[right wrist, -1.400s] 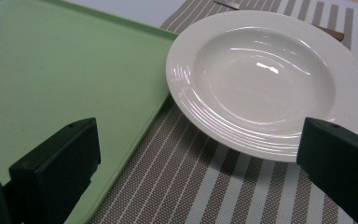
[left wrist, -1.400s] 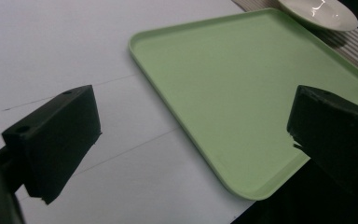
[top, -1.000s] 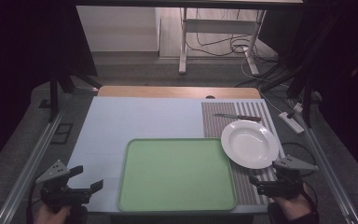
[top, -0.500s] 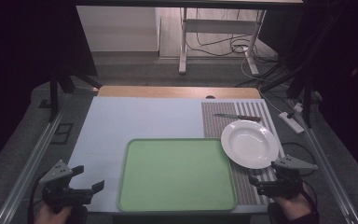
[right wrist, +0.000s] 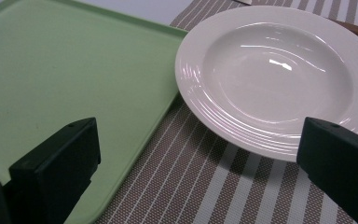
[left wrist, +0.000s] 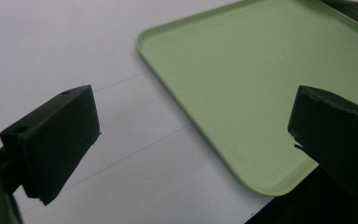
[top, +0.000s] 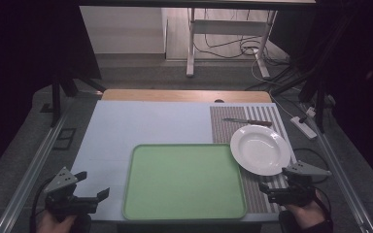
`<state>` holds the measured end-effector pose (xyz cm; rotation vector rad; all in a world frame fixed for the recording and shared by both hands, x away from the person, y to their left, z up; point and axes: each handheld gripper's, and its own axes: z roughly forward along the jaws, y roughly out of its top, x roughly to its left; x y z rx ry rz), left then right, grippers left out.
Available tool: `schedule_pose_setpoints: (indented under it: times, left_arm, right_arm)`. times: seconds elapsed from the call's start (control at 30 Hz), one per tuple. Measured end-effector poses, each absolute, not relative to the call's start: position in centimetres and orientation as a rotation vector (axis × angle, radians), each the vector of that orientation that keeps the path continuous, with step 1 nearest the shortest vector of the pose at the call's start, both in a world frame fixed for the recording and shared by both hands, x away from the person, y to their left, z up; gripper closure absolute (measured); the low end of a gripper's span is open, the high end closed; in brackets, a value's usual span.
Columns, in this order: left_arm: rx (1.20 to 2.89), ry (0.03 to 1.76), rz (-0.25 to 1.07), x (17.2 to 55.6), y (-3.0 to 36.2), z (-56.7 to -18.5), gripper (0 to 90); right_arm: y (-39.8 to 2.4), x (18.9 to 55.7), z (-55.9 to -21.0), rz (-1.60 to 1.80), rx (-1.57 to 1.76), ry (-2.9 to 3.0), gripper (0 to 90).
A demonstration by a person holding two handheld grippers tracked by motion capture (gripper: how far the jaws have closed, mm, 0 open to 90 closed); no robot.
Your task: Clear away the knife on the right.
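On the table, green tray (top: pixel 184 182) and white plate (top: pixel 260 149) lie empty; both grippers' fingers gape, holding nothing.

Green tray (top: pixel 184 182) near centre, white plate (top: pixel 260 149) right on striped mat (top: pixel 223 127), knife (top: pixel 247 122) far of plate.

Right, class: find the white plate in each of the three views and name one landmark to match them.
High view: plate at right on the striped mat, beside the green tray.
Left gripper view: I can't make it out.
Right gripper view: plate at upper right.
Shared landmark: the tray.
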<state>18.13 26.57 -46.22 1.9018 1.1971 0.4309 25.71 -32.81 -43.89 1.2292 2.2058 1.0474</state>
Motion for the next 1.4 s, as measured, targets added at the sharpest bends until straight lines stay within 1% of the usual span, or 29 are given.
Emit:
schedule_pose_setpoints:
  times: [0.17,0.57,1.07,1.4]
  left_arm:
    - [1.898,1.201,0.408,18.3,26.7,-46.3,2.0]
    - [1.900,1.202,0.400,18.3,26.7,-46.3,1.9]
    - [1.905,1.202,0.404,18.3,26.7,-46.3,2.0]
    - [1.906,1.202,0.405,18.3,26.7,-46.3,2.0]
  right_arm:
    - [-32.5,25.9,-43.9,1.073,1.212,2.213,0.3]
    - [-31.9,26.4,-43.5,1.078,1.160,2.216,0.3]
    - [-31.3,28.3,-43.5,1.087,1.124,2.252,0.3]
    - [-30.9,29.7,-44.1,1.110,1.009,2.291,0.3]
